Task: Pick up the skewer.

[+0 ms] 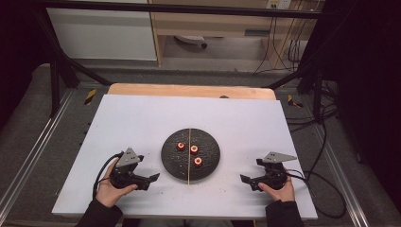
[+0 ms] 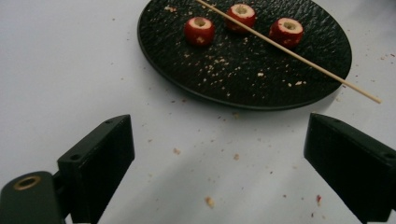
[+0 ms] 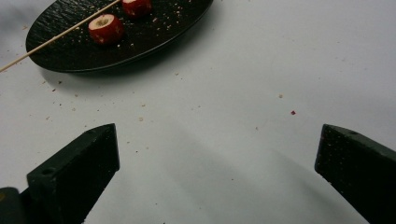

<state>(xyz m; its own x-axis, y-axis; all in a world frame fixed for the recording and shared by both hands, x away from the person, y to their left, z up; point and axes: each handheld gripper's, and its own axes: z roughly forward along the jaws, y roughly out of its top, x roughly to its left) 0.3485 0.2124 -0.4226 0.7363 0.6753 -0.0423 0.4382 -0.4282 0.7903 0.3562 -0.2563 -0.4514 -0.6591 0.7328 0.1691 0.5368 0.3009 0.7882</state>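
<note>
A round black plate (image 1: 211, 165) lies in the middle of the white table. Three small red cored fruits (image 1: 194, 150) sit on it, and a thin wooden skewer (image 1: 189, 161) lies across the plate from far to near. My left gripper (image 1: 152, 180) rests on the table left of the plate, open, nothing between its jaws. In the left gripper view the plate (image 2: 224, 88), the fruits (image 2: 199, 31) and the skewer (image 2: 327, 72) lie ahead. My right gripper (image 1: 245, 181) rests right of the plate, open and empty. In the right gripper view one fruit (image 3: 106, 29) sits beside the skewer (image 3: 51, 39).
Crumbs (image 2: 210, 201) are scattered over the white table top (image 1: 142, 118) around the plate. A wooden board edge (image 1: 189, 90) shows at the far side. Black frame bars and cables (image 1: 326, 142) stand around the table on the floor.
</note>
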